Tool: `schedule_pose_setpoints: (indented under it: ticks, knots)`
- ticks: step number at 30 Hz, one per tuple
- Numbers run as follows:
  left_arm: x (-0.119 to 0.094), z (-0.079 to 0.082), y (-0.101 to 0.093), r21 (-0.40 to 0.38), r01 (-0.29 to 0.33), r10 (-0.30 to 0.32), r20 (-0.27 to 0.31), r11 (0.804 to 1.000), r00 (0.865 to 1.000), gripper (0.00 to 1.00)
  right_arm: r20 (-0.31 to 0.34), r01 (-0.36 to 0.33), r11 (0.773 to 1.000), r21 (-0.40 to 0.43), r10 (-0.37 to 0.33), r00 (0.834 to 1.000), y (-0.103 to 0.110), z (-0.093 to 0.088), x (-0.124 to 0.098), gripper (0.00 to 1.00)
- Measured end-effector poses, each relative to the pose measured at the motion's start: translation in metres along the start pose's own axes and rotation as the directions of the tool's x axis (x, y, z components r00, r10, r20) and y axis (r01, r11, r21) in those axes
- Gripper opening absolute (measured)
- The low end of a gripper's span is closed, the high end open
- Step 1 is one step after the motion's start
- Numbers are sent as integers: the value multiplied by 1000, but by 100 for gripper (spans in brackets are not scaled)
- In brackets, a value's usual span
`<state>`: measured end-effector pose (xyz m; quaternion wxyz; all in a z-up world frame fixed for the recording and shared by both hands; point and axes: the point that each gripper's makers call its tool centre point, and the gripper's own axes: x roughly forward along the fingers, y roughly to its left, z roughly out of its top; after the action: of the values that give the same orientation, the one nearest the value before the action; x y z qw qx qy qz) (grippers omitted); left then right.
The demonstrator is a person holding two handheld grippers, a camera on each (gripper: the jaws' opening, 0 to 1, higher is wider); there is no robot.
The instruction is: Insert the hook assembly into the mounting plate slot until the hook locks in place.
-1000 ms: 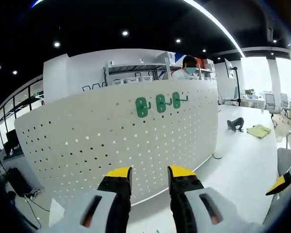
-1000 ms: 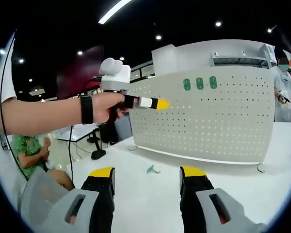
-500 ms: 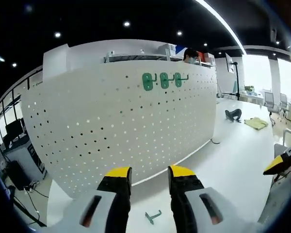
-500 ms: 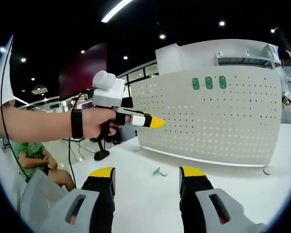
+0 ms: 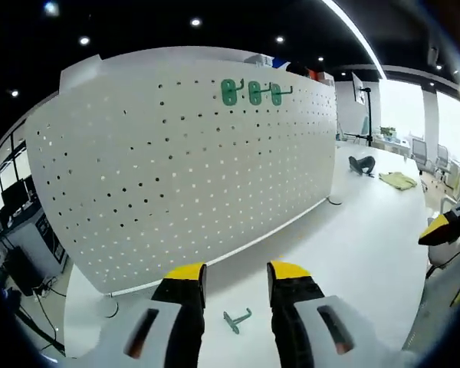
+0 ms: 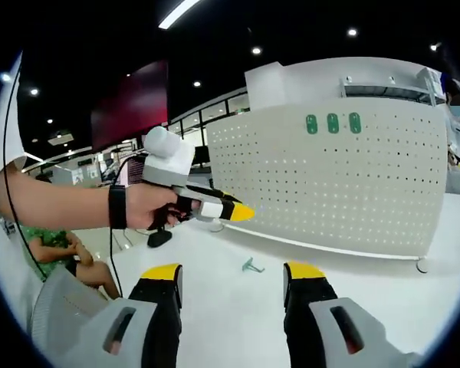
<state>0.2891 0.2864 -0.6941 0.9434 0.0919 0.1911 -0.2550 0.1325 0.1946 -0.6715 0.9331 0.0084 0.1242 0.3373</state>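
Observation:
A small green hook lies loose on the white table, between and just beyond the jaws of my left gripper, which is open and empty. The same hook lies ahead of my right gripper, also open and empty. The white pegboard mounting plate stands upright on the table, with three green hooks mounted near its top edge. In the right gripper view those hooks sit high on the plate. The left gripper, held by a hand, hovers left of the loose hook.
A dark object and a yellow cloth lie far back on the table. My right gripper's yellow tip shows at the right edge. A seated person in green is at the left, another person stands right of the plate.
The left gripper has dropped lower toward the table, so the loose hook now lies closer between its jaws. In the right gripper view it has tilted downward.

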Motion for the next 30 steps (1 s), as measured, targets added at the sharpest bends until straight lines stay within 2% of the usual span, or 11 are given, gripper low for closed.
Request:
schedule_pose_setpoints:
  ticks: [11,18,21,30]
  knots:
    - [12,-25,0,-13,16,-17,-45,1000,999,34,-10,25,1000,17,-25,1000,-9,-7,-2,54]
    - [17,-47,-1,-13,39,-40,-87,999,995,34,-40,41,999,32,-40,998,-7,-22,1,53]
    - [20,-56,0,1,46,-46,-111,999,993,34,-42,47,998,37,-46,998,-7,-23,0,53]
    - [25,-74,-2,-23,52,-55,-142,998,988,34,-55,62,997,34,-60,997,-8,-26,-4,53]
